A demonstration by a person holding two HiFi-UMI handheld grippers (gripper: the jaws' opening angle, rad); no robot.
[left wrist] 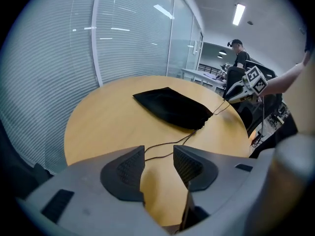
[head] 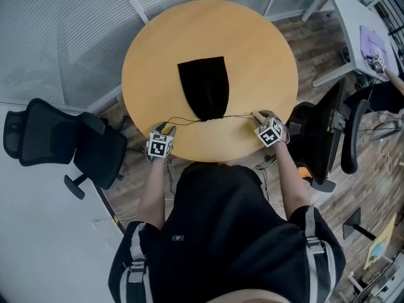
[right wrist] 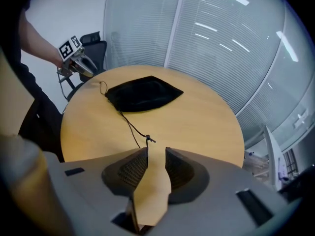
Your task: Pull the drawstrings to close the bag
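Observation:
A black drawstring bag [head: 203, 86] lies flat in the middle of the round wooden table [head: 265, 55], its gathered mouth toward me. A thin dark cord [head: 183, 120] runs from the mouth to my left gripper [head: 161, 141], another cord [head: 238, 115] to my right gripper [head: 268, 130]. In the left gripper view the jaws [left wrist: 158, 150] stand apart, and the cord [left wrist: 165, 144] ends just by the left pad without being pinched. In the right gripper view the gripper [right wrist: 156, 151] is open too. The knotted cord end [right wrist: 147, 139] lies at the tip of its left pad, and bare table shows through the gap.
Black office chairs stand close to the table at left [head: 57, 137] and right [head: 322, 137]. A white desk [head: 356, 24] with small items is at the upper right. Glass walls with blinds surround the far side. A person [left wrist: 239, 58] stands in the background.

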